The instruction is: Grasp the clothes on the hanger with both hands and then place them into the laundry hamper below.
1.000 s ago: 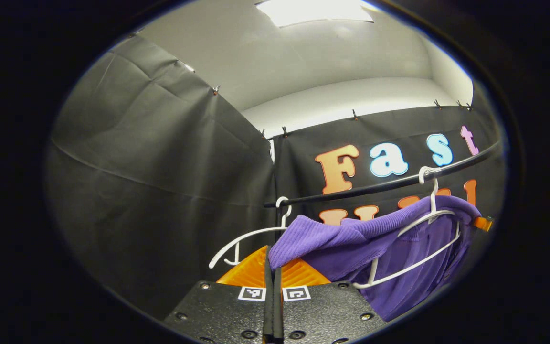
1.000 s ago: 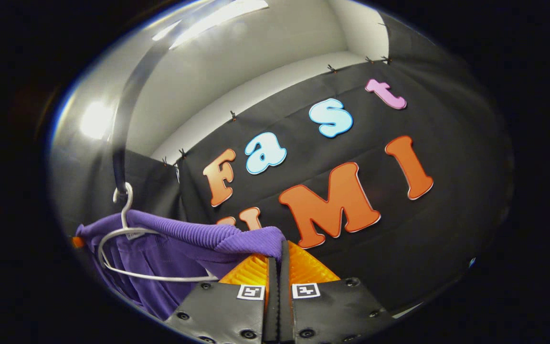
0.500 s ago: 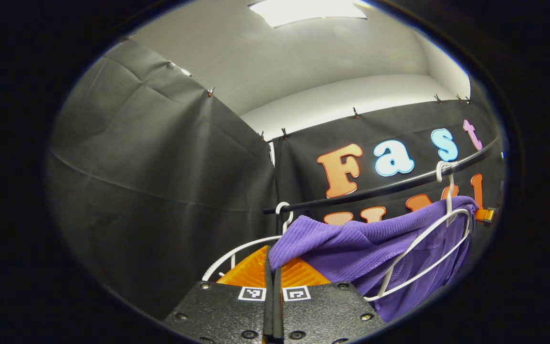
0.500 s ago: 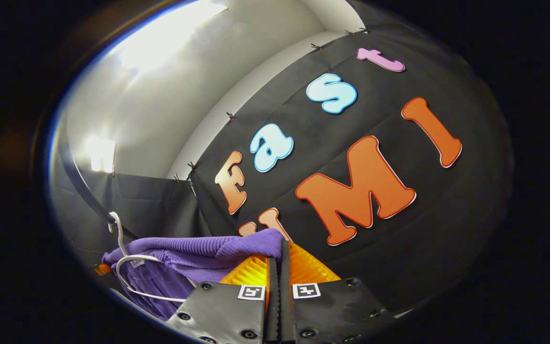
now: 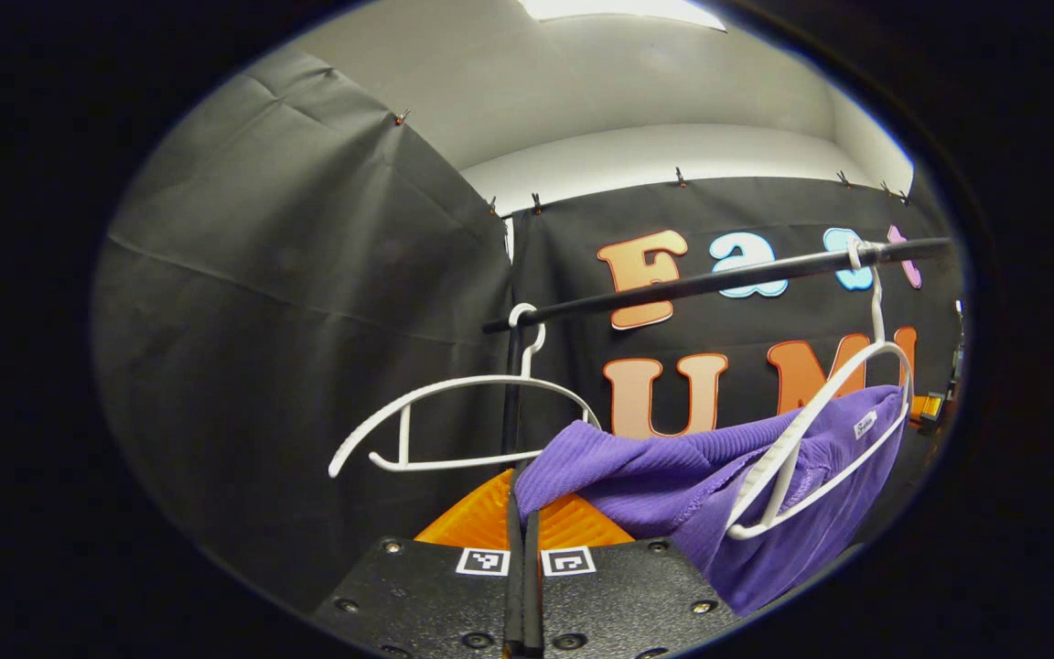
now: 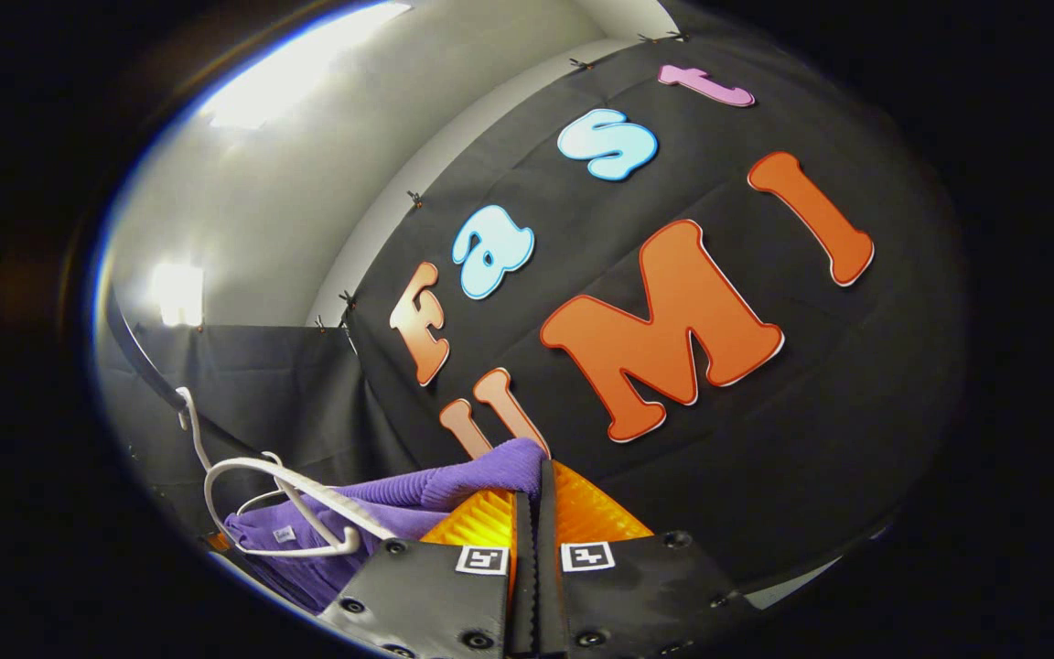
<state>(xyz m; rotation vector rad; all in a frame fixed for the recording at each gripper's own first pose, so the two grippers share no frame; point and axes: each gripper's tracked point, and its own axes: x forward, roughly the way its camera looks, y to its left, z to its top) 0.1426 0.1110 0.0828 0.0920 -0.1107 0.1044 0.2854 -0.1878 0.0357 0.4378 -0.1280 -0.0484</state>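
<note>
— purple garment (image 5: pixel 673 476), where was it?
— off the white hanger (image 5: pixel 820 430) on the rail (image 5: pixel 719 279), stretched between the tongs.
— and those?
— left gripper (image 5: pixel 523 513) pinched tight on one ribbed edge, right gripper (image 6: pixel 532 503) clamped likewise on the other.

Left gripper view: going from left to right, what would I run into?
Empty white hanger → left gripper pinching the purple garment → second white hanger that the garment is slipping off, both hangers hooked on the black rail.
</note>
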